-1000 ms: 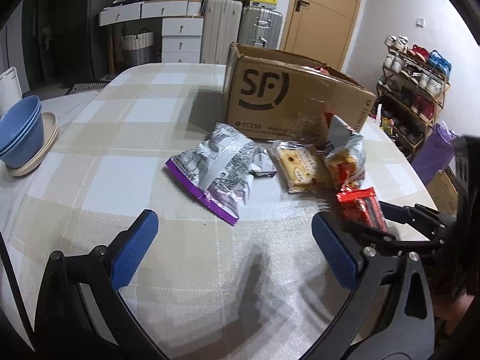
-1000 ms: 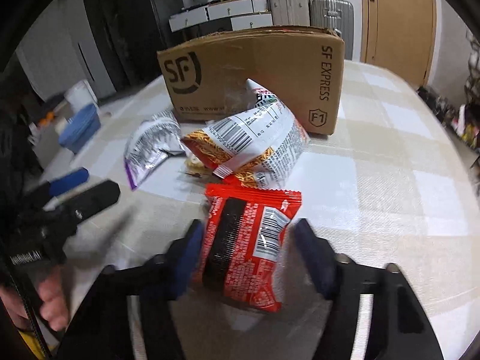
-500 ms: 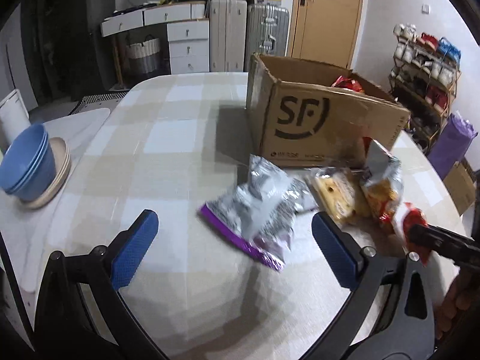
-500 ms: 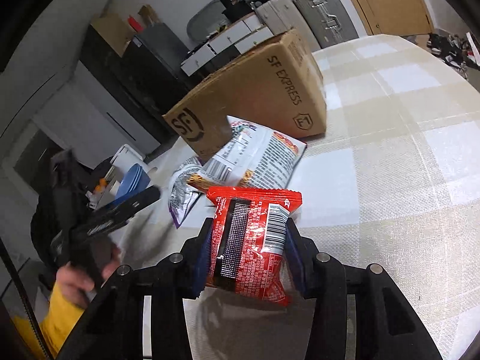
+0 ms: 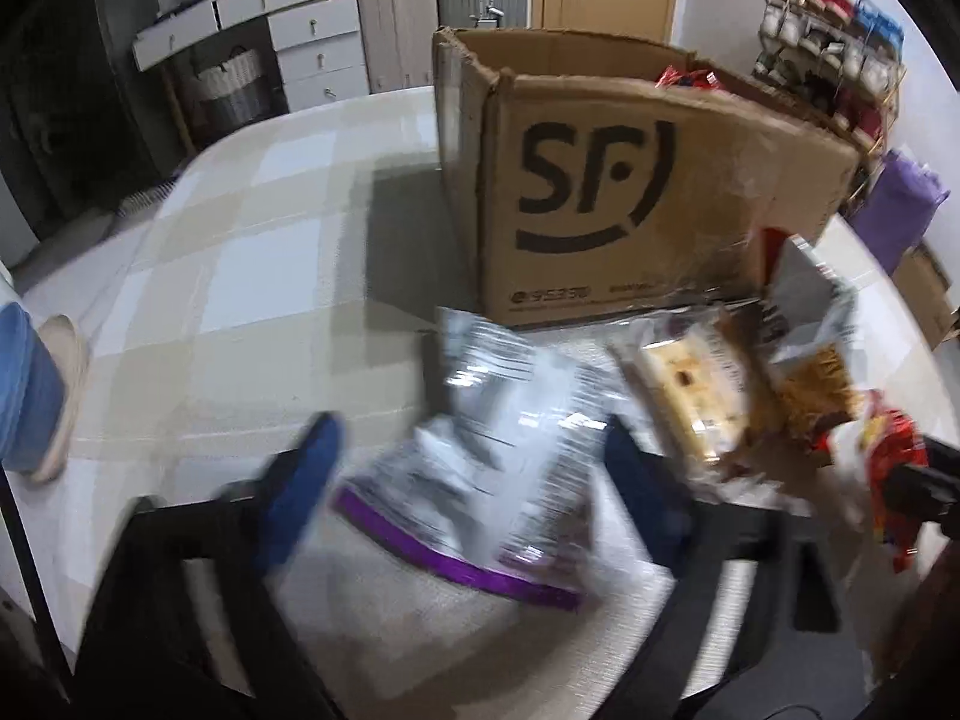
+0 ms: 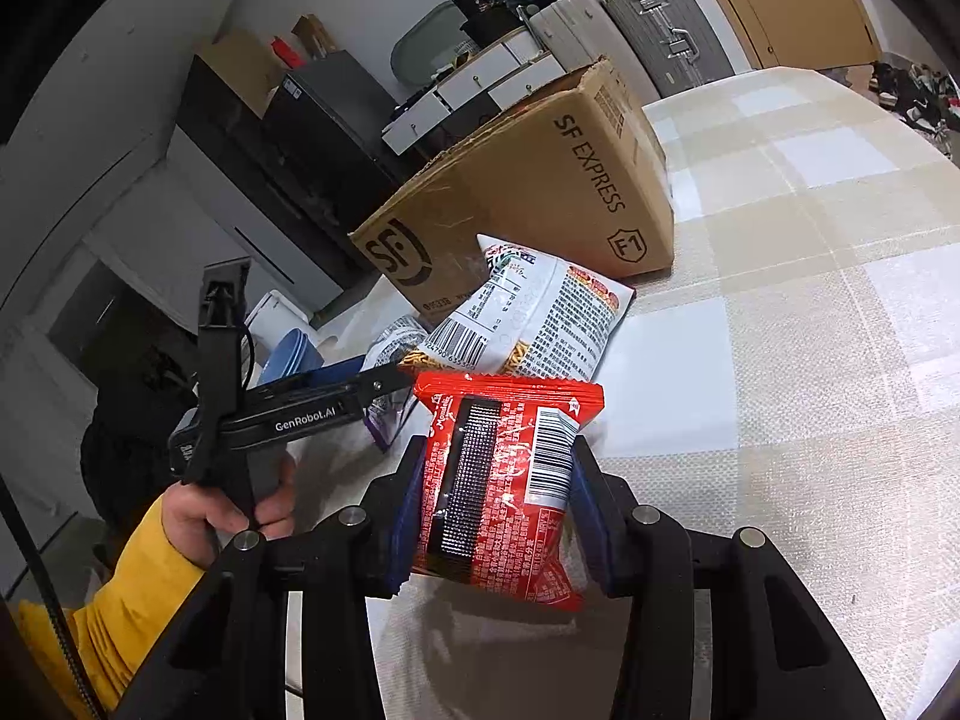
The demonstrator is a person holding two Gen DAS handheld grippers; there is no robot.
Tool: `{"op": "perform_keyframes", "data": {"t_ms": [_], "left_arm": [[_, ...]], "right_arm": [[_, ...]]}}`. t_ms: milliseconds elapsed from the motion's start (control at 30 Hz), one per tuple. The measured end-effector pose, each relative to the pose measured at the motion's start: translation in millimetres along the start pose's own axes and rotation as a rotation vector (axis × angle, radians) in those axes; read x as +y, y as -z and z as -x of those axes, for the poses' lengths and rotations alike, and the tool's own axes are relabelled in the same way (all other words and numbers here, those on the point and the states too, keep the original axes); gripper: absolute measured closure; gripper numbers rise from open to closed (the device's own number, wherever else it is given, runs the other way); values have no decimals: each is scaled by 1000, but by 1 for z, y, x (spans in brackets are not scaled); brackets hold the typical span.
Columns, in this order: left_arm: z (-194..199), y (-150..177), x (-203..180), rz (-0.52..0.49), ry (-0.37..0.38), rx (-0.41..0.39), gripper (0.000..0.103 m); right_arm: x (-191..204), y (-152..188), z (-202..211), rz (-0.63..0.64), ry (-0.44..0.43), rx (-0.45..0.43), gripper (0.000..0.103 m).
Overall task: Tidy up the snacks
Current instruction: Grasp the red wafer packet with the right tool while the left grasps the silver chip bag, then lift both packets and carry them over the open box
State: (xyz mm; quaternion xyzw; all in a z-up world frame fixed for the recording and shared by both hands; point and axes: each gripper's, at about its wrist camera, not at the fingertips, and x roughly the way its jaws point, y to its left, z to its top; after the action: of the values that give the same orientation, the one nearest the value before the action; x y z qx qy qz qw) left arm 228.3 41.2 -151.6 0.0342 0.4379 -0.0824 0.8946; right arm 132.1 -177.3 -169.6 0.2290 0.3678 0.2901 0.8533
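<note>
Gripping the red pack [image 6: 501,480] in my right tool [image 6: 492,498], I am closing my left tool [image 5: 474,480] around the silver bag [image 5: 498,450], pads not yet pressing. Next, I judge, both are going into the box [image 5: 630,192].

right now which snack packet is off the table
The red packet, clamped in the right hand-held gripper; the silver-and-purple bag and the white noodle packet lie on the table.
</note>
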Motion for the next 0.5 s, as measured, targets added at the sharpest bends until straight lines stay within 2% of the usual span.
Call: {"op": "perform_keyframes", "data": {"t_ms": [67, 133, 167, 200, 500], "left_arm": [[1, 2, -3, -4, 0, -5, 44], [5, 4, -5, -3, 11, -8, 57], [6, 5, -5, 4, 17, -10, 60], [9, 6, -4, 18, 15, -9, 67], [48, 31, -5, 54, 22, -43, 69]], "right_arm": [[-1, 0, 1, -3, -1, -3, 58], [-2, 0, 2, -6, -3, -9, 58], [-2, 1, 3, -5, -4, -11, 58], [-2, 1, 4, -6, -4, -14, 58], [0, 5, 15, 0, -6, -49, 58]]}}
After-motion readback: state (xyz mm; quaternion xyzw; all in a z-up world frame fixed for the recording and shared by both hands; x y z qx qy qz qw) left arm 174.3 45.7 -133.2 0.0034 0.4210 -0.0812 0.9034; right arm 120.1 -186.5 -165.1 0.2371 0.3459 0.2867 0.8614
